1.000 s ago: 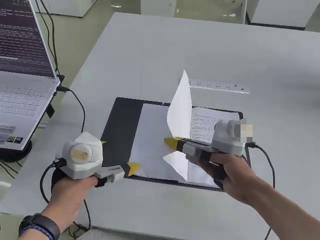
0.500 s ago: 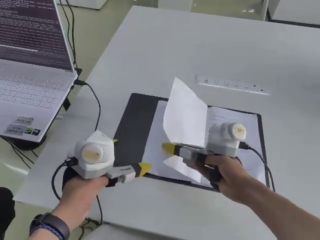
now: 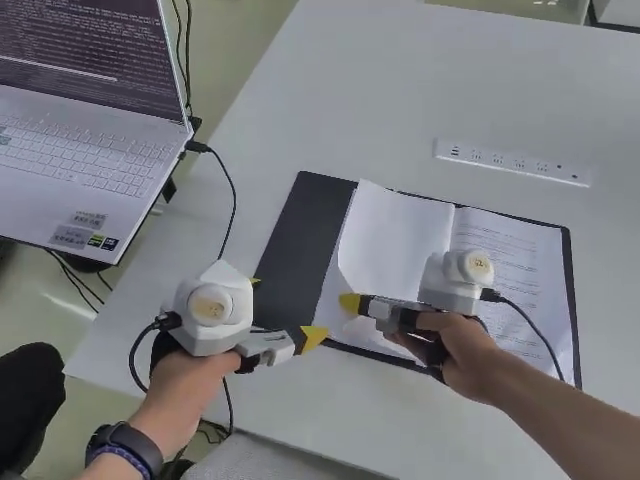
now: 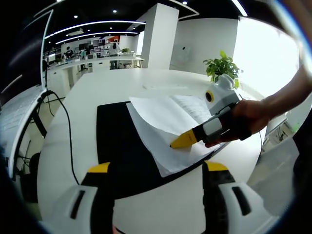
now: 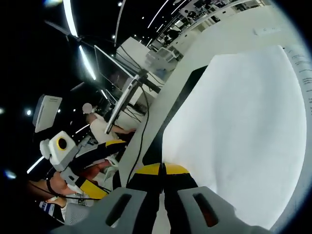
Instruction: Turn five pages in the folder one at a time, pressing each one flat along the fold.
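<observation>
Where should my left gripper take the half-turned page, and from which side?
Take the half-turned page by its raised left edge, coming in over the black cover. That edge arches clear of it, so the open left gripper can likely straddle it; the right gripper pinches the near corner.

light: bright, even | source: ceiling strips (image 5: 70, 17) | shadows: soft | edges: fisheye-warped | focus: sharp
</observation>
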`<state>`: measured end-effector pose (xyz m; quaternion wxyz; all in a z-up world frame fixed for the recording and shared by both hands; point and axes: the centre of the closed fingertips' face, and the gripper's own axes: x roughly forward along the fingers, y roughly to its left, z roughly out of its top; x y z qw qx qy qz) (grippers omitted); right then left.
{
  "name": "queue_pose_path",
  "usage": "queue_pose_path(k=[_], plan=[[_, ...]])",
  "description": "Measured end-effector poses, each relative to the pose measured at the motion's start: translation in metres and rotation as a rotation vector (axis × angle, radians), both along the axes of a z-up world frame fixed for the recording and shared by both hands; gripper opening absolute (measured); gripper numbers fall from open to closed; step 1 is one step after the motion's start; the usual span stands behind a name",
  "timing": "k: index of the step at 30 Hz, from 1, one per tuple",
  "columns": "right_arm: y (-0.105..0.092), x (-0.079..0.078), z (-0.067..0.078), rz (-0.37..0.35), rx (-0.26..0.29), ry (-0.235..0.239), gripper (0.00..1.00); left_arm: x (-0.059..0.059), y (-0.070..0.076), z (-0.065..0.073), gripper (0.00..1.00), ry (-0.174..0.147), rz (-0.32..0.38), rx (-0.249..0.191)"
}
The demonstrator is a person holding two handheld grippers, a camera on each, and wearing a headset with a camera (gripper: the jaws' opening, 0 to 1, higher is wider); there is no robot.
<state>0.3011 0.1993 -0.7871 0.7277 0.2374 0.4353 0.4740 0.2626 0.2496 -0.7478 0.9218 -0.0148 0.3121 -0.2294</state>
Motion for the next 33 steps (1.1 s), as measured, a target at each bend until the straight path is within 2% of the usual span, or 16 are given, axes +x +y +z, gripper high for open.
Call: queue_pose_path(k=[4,7,13,20,33], plan=[[0.002,0.002,-0.011,-0.016,-0.015,0.028,0.00,-0.001,0.001,-0.001,0.74,0.006,0.003,-0.001],[0.002,0.001,-0.018,-0.007,-0.041,0.011,0.00,0.000,0.002,-0.001,0.74,0.009,0.006,-0.005],[0.002,-0.003,-0.031,-0.018,-0.069,0.016,0.00,0.007,0.006,0.002,0.73,0.006,0.017,-0.013],[0.003,-0.001,-0.030,-0.045,-0.053,0.032,0.00,0.019,0.005,0.005,0.72,0.002,0.020,-0.026],[0.012,-0.013,-0.013,0.007,-0.011,-0.020,0.25,0.044,-0.008,0.008,0.66,-0.004,0.023,-0.068]])
